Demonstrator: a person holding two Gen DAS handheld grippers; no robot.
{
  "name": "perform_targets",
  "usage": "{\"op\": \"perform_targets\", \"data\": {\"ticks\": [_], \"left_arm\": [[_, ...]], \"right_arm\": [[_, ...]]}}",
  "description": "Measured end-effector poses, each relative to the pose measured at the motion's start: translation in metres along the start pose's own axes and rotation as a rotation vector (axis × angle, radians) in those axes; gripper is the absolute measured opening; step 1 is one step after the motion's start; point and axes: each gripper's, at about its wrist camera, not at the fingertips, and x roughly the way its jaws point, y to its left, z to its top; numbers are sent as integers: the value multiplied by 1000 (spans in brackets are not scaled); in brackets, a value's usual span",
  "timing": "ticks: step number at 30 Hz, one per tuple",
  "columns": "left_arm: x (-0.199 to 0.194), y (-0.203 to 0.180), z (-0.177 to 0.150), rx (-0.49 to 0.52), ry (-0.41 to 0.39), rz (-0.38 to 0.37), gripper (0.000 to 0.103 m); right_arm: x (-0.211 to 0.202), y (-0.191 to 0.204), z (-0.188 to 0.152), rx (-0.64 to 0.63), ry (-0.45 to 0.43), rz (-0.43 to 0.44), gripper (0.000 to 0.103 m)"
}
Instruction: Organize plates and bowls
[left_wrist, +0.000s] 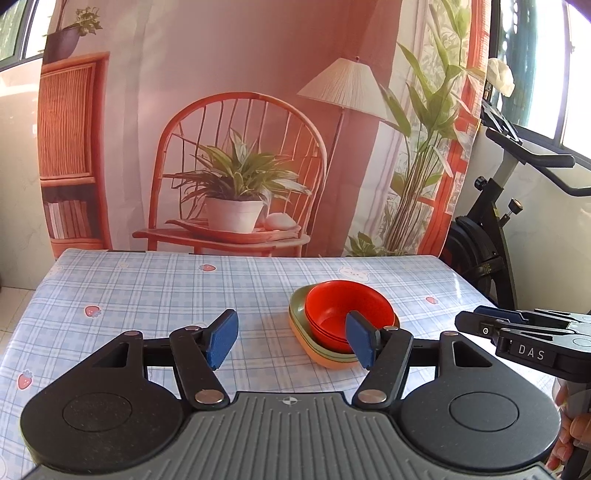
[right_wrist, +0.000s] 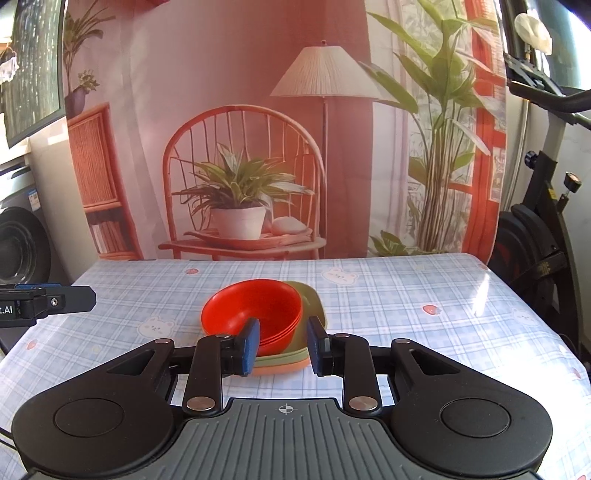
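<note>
While both grippers hover with fingers spread and empty, the red bowls (left_wrist: 349, 314) sit nested on stacked green and orange plates (left_wrist: 297, 314) right of centre on the checked tablecloth (left_wrist: 147, 295). Left gripper (left_wrist: 291, 339) fills the lower frame; right gripper (right_wrist: 282, 345) frames the stack's near edge.

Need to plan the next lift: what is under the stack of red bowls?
The nested red plastic bowls sit on a green squarish plate, which lies on an orange plate. The plates' centres are covered; anything between them cannot be seen.
</note>
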Motion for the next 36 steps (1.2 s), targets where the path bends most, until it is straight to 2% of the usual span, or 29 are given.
{"op": "perform_targets", "data": {"ticks": [8, 10, 11, 13, 14, 15, 16, 17, 20, 24, 28, 36], "left_arm": [[-53, -18, 10, 25, -58, 26, 76], [-70, -25, 14, 47, -75, 40, 79], [-82, -28, 17, 59, -89, 46, 80], [-104, -33, 22, 68, -122, 62, 85], [-115, -34, 25, 65, -137, 78, 88], [-126, -37, 27, 64, -153, 102, 90], [-135, -39, 30, 69, -171, 127, 92], [-147, -42, 33, 78, -199, 156, 93], [-173, -48, 38, 99, -245, 196, 94], [-198, -59, 39, 153, -260, 144, 94], [-218, -73, 30, 202, -295, 133, 94], [-231, -73, 27, 151, -330, 116, 94]], "right_arm": [[-54, 10, 6, -6, -65, 14, 32], [-70, 11, 10, 3, -72, 11, 45], [-81, 12, 12, 7, -81, 13, 55], [-102, 15, 16, -2, -107, 14, 61], [-115, 17, 20, -14, -124, 12, 69], [-126, 18, 23, -22, -136, 10, 81], [-137, 19, 26, -28, -149, 8, 88], [-148, 20, 29, -30, -162, 7, 102], [-177, 18, 35, -8, -203, 13, 103], [-213, 19, 32, 42, -268, 7, 103], [-237, 22, 29, 35, -293, -7, 103], [-257, 25, 32, 24, -321, -10, 103]]}}
